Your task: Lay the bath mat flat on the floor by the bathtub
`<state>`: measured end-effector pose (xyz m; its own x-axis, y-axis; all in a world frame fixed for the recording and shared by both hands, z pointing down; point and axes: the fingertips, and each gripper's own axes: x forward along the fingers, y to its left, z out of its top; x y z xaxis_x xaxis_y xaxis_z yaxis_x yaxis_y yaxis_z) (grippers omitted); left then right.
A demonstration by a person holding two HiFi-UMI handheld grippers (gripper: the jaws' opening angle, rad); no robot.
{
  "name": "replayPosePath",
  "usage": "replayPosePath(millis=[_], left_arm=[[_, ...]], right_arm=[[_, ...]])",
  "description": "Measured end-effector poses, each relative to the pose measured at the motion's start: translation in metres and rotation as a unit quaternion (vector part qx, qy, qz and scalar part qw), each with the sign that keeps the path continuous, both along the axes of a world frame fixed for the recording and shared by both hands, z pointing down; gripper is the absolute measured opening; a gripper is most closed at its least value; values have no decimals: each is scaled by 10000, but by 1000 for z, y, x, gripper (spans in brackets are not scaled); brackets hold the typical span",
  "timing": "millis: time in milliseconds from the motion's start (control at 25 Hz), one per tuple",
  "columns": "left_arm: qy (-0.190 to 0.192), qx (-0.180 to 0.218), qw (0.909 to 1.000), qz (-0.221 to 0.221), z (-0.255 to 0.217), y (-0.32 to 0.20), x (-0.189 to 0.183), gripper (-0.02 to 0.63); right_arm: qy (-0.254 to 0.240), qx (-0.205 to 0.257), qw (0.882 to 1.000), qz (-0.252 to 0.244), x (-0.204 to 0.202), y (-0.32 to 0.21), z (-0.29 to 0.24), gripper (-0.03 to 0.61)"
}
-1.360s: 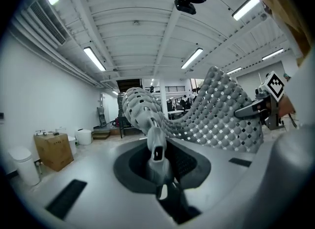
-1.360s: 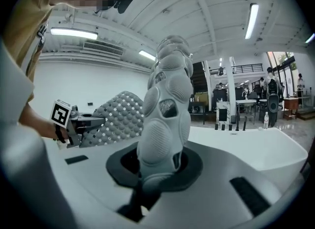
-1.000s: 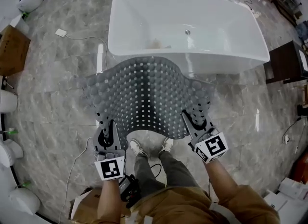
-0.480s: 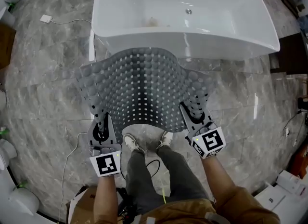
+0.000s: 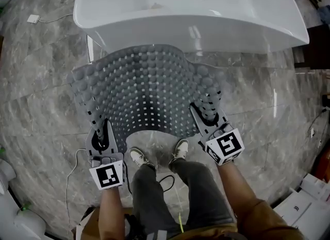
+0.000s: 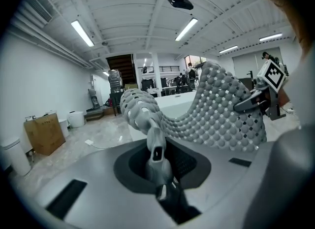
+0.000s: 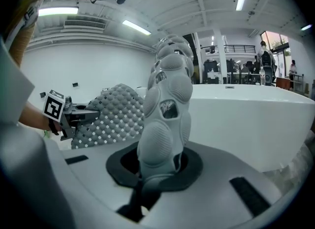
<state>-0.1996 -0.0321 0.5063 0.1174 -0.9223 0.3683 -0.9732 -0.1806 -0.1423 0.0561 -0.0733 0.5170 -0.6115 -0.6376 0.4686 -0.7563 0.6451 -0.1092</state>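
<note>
A grey bath mat [image 5: 149, 92] with round bumps and small holes hangs in the air in front of the white bathtub [image 5: 191, 12], sagging in the middle. My left gripper [image 5: 101, 130] is shut on the mat's near left corner, and my right gripper [image 5: 206, 115] is shut on its near right corner. In the left gripper view the mat's edge [image 6: 147, 117] runs up out of the closed jaws. The right gripper view shows a bunched fold of the mat [image 7: 167, 110] standing between its jaws, with the tub [image 7: 256, 124] behind.
The floor is grey marble tile [image 5: 46, 125]. The person's two shoes [image 5: 160, 156] stand just under the mat's near edge. A white cable [image 5: 77, 182] trails over the floor at the left, and a small white box [image 5: 33, 18] lies at the far left. Cardboard boxes [image 5: 314, 197] sit at the lower right.
The view has moved closer to the tub. The mat and both grippers have come forward and down with it, the grips unchanged.
</note>
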Motion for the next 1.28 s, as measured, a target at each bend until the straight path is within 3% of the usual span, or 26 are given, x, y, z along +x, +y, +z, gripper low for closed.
replayPosePath(millis=[360, 880, 1280], left_arm=[[-91, -86, 9998, 140, 85, -14, -3, 51], [-306, 130, 9991, 253, 174, -35, -9, 52], [-565, 42, 9981, 244, 238, -55, -18, 55]], right_arm=[[-30, -68, 10000, -28, -3, -21, 85, 49], [-66, -137, 9999, -36, 9, -45, 175, 49], [-261, -372, 9989, 97, 15, -61, 241, 48]])
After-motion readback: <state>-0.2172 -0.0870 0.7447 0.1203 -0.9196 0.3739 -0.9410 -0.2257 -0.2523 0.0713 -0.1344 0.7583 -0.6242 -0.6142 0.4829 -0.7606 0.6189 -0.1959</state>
